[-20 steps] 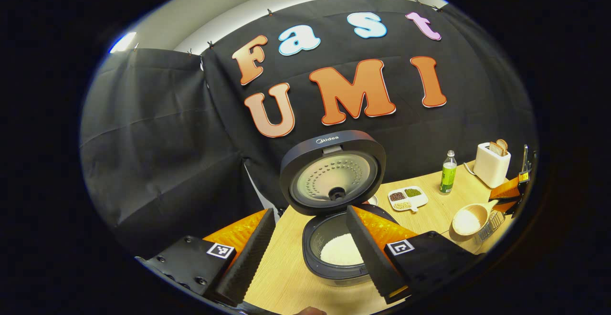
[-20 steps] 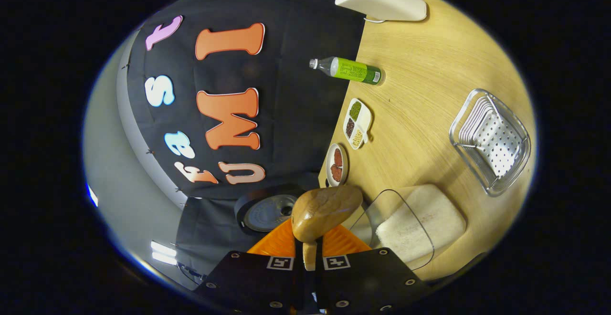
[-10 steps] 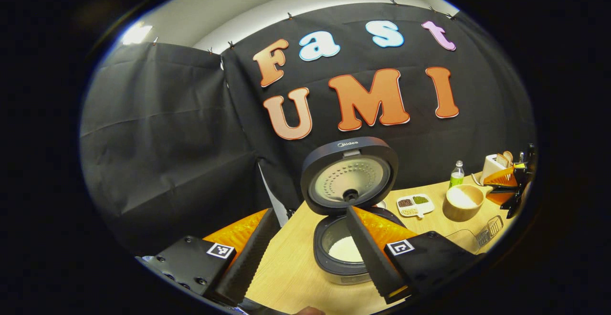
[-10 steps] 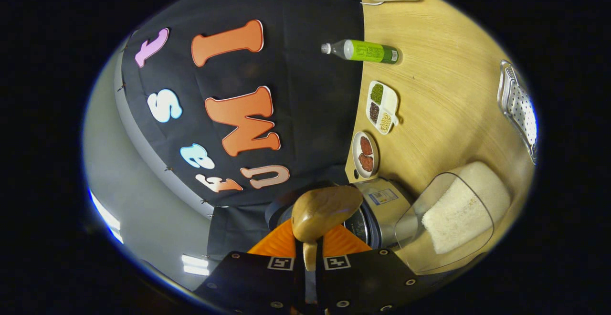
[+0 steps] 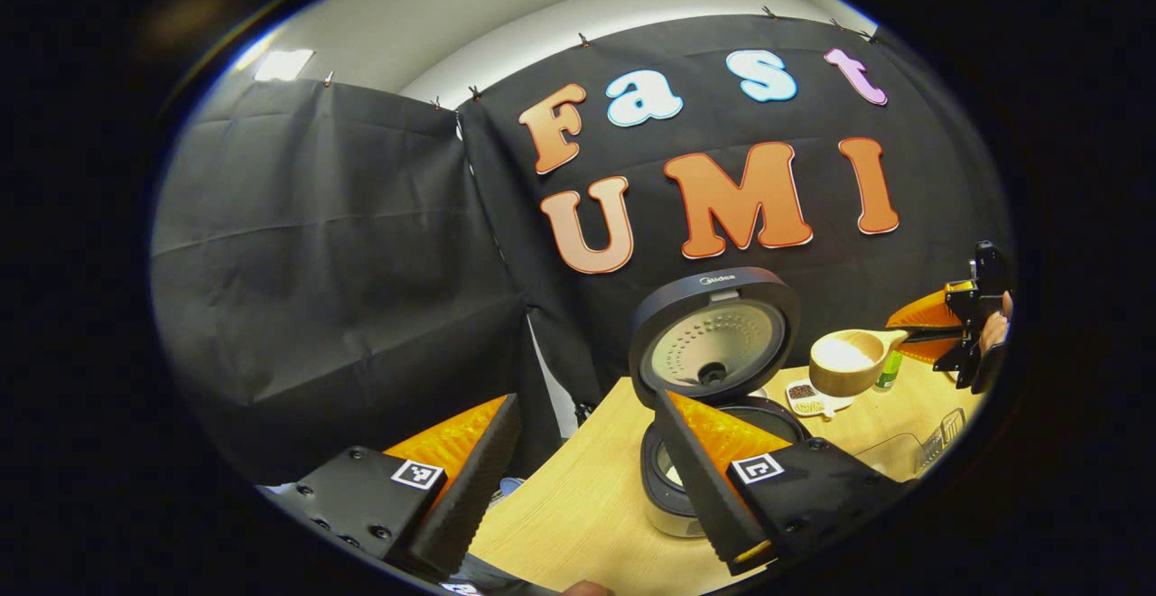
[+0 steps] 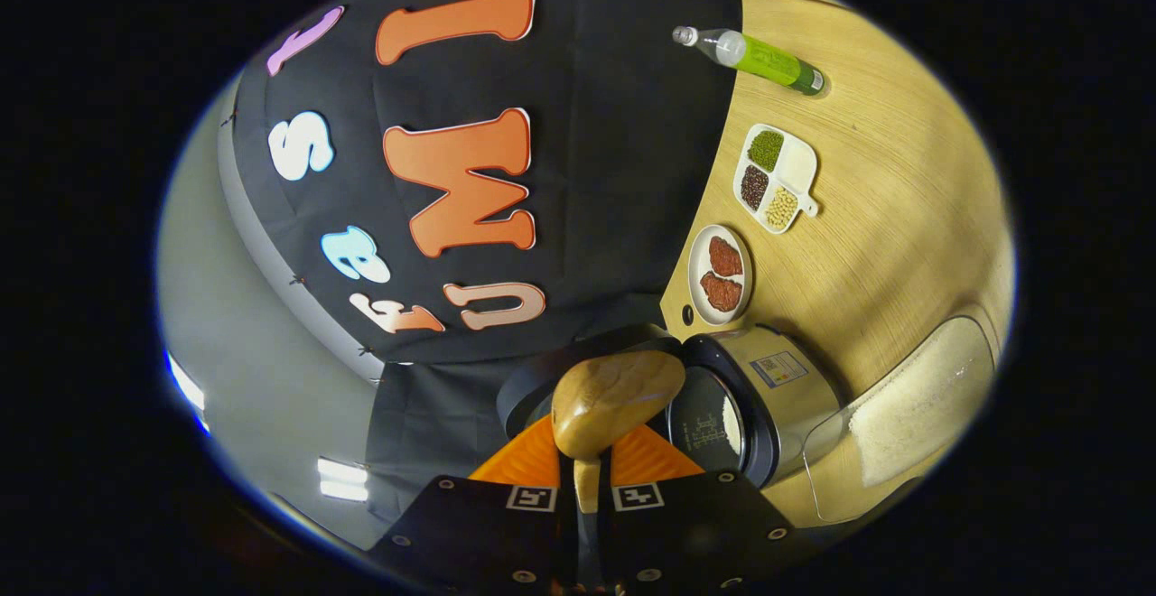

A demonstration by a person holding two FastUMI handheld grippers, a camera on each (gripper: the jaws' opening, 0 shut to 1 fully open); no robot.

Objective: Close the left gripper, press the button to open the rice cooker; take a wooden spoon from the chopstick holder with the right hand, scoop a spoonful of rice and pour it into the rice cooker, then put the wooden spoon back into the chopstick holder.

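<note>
Wooden spoon point(image 6: 616, 400) clamped in right hand-held gripper point(image 6: 587, 479), beside open rice cooker point(image 6: 750, 402).

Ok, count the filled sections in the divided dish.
3 in the dish, right gripper view: green at the end nearer the bottle, dark toward the wall side, pale yellow nearest the plate. A fourth section looks empty.

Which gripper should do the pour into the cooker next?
Right. The right gripper is shut on the wooden spoon, which holds rice beside the open rice cooker. The left gripper is open and empty.
</note>
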